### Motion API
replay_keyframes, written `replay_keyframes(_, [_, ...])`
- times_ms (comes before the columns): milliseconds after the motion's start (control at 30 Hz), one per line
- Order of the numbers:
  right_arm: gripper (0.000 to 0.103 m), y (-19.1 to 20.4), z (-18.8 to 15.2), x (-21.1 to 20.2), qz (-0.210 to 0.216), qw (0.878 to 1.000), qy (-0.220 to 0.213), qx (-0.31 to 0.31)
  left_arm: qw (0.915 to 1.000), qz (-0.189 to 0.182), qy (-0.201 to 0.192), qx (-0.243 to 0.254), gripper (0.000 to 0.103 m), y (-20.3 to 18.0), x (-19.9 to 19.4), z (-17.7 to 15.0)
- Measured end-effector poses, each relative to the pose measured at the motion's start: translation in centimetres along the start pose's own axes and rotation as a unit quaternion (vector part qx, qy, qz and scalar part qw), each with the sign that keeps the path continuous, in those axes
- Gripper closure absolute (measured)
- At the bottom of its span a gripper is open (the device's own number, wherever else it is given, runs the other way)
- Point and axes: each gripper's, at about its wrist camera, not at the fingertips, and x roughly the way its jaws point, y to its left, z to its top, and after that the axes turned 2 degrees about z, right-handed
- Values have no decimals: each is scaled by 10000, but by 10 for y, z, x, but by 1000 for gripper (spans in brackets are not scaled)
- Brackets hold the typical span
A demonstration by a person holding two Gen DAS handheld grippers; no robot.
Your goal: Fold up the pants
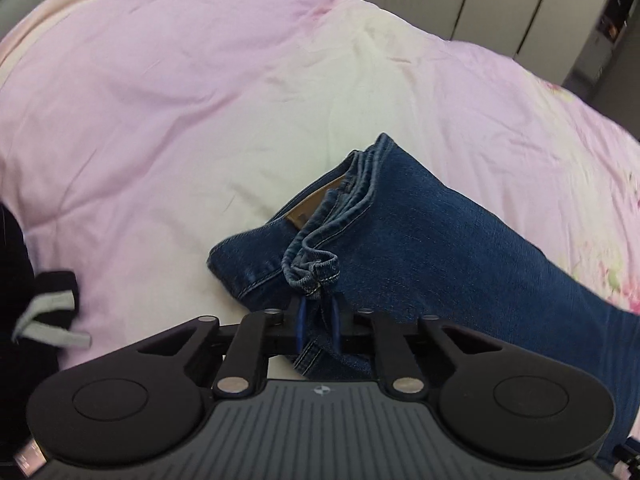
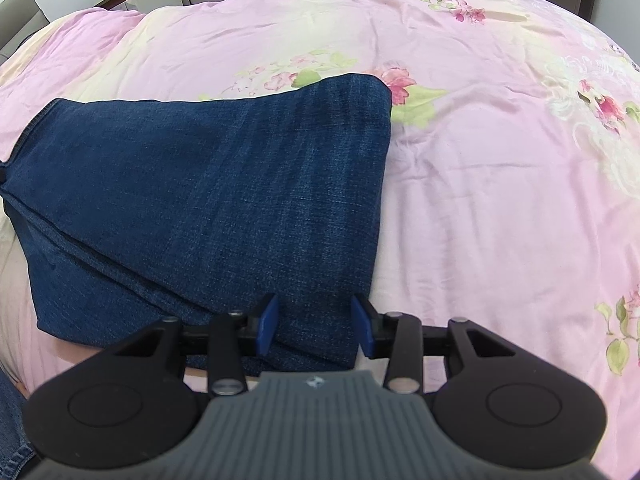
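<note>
left gripper [image 1: 318, 326]: we've got it pinched on the dark blue denim pants [image 1: 420, 240] hem, ready to lift.
right gripper [image 2: 316, 326]: pads straddle the folded corner; can't tell if they're gripping.

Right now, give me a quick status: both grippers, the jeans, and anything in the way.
Left gripper shut on jeans hem bunch. Right gripper straddles folded jeans edge, grip unclear. Jeans folded on pink duvet. Dark garment at left, clear of fold.

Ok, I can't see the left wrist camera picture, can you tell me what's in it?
The left gripper is pinched shut on a bunched edge of dark blue jeans, which lie folded on a pink and cream bedspread. A brown patch shows near the waistband, and closet doors stand behind the bed.
</note>
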Motion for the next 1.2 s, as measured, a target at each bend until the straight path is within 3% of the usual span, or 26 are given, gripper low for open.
replay_keyframes(167, [65,-2,0,-2,30,10000,-19,29,9993,-197,8,-309,96,8,3,6])
replay_keyframes(267, [64,-5,0,-4,48,9999,-51,82,9964,-515,-670,-46,97,4,-30,7])
replay_keyframes(333, [60,-6,0,-5,73,9999,-66,110,9941,-660,-845,148,97,2,-42,12])
replay_keyframes(467, [59,-6,1,-2,165,9998,26,58,9985,-418,-342,38,96,15,-1,16])
replay_keyframes(633, [57,-7,0,-3,255,9996,116,-38,9991,-277,-90,-321,96,31,50,-2])
replay_keyframes(733, [57,-16,-1,-3,389,9990,187,146,9990,-292,-35,-333,87,38,58,-7])
replay_keyframes(900, [56,-33,0,-11,565,9960,284,632,9996,-85,-221,129,73,28,20,-4])
replay_keyframes(967, [53,-39,-1,-16,585,9952,292,722,9978,-82,-468,458,67,19,-3,-4])
replay_keyframes(1200, [54,-48,24,-16,559,9962,210,636,9853,-872,-708,1287,67,-41,-45,-11])
